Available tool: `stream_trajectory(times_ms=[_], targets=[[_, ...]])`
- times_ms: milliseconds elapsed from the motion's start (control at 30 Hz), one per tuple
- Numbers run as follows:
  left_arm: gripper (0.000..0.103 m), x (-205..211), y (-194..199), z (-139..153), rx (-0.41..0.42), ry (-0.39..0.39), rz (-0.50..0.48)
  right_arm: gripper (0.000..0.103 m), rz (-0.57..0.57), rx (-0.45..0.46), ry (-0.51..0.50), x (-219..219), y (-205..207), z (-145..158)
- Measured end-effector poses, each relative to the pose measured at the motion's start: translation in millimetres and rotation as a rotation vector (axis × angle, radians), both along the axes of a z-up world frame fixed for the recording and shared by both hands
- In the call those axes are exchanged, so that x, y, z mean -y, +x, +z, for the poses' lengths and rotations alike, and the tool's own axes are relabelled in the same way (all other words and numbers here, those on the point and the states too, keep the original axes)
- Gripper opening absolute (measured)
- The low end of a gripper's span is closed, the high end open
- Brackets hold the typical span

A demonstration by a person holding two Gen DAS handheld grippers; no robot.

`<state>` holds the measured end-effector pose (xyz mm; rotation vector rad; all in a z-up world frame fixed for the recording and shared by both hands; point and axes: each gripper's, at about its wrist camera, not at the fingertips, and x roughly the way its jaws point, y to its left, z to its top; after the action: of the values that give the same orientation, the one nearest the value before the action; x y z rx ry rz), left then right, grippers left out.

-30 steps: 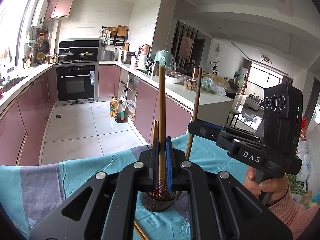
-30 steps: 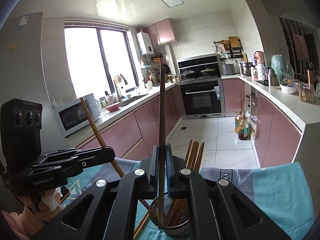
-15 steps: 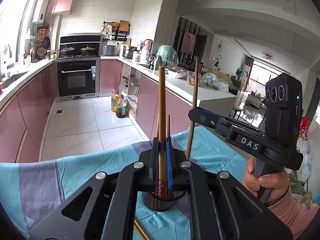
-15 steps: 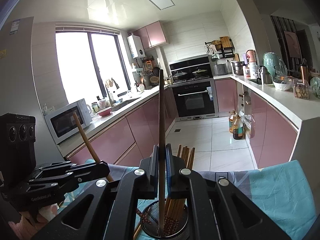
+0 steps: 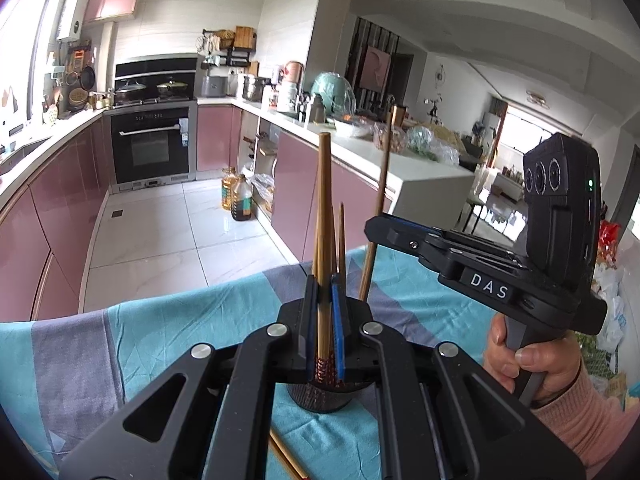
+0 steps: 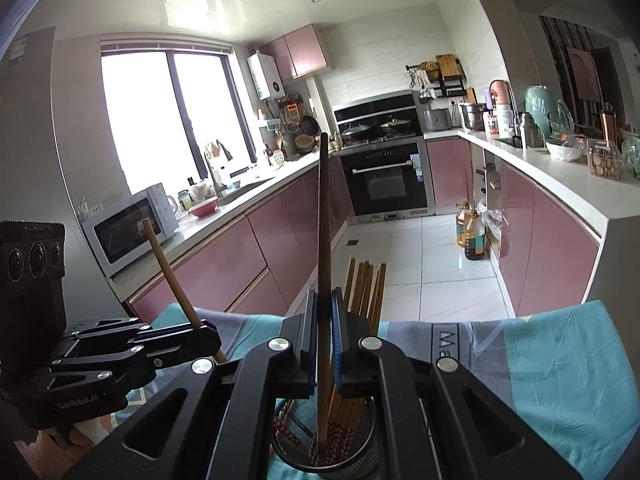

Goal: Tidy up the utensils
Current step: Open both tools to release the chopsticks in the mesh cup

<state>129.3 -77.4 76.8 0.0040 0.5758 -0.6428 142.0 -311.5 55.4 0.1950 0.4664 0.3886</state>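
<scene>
A black mesh utensil cup (image 6: 362, 454) stands on the teal cloth and holds several wooden chopsticks (image 6: 366, 286); it also shows in the left wrist view (image 5: 320, 398). My left gripper (image 5: 323, 320) is shut on one light wooden chopstick (image 5: 323, 208), held upright with its patterned tip over the cup. My right gripper (image 6: 323, 340) is shut on a darker chopstick (image 6: 324, 216), upright, its lower end inside the cup. The right gripper also appears in the left wrist view (image 5: 372, 230), the left one in the right wrist view (image 6: 208, 336).
A teal and grey cloth (image 5: 172, 320) covers the table. A loose chopstick (image 5: 286, 458) lies on it near the cup. Behind are pink kitchen cabinets (image 6: 224, 264), an oven (image 6: 384, 180), oil bottles (image 6: 470, 236) on the floor and a microwave (image 6: 128, 228).
Both grippers have lowered their chopsticks toward the cup. The right one's chopstick has sunk deeper into the cup.
</scene>
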Motion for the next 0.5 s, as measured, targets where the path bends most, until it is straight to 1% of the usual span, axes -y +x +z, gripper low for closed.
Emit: stream_trajectory(times_ms=[133, 300, 400, 500], targets=[[0.007, 7.6, 7.6, -13.3, -0.043, 0.037, -0.023, 0.006, 0.019, -0.061, -0.019, -4.4, 5.0, -14.5], [0.007, 13.8, 20.6, -29.3, -0.099, 0.063, -0.028, 0.006, 0.024, -0.138, -0.026, -6.5, 14.5, -32.8], [0.008, 14.7, 29.3, -36.8, -0.12, 0.068, -0.033, 0.006, 0.02, -0.156, -0.026, -6.4, 16.6, -38.2], [0.008, 16.1, 37.1, -47.3, -0.143, 0.072, -0.029, 0.008, 0.006, -0.171, -0.027, -4.9, 18.3, -40.5]])
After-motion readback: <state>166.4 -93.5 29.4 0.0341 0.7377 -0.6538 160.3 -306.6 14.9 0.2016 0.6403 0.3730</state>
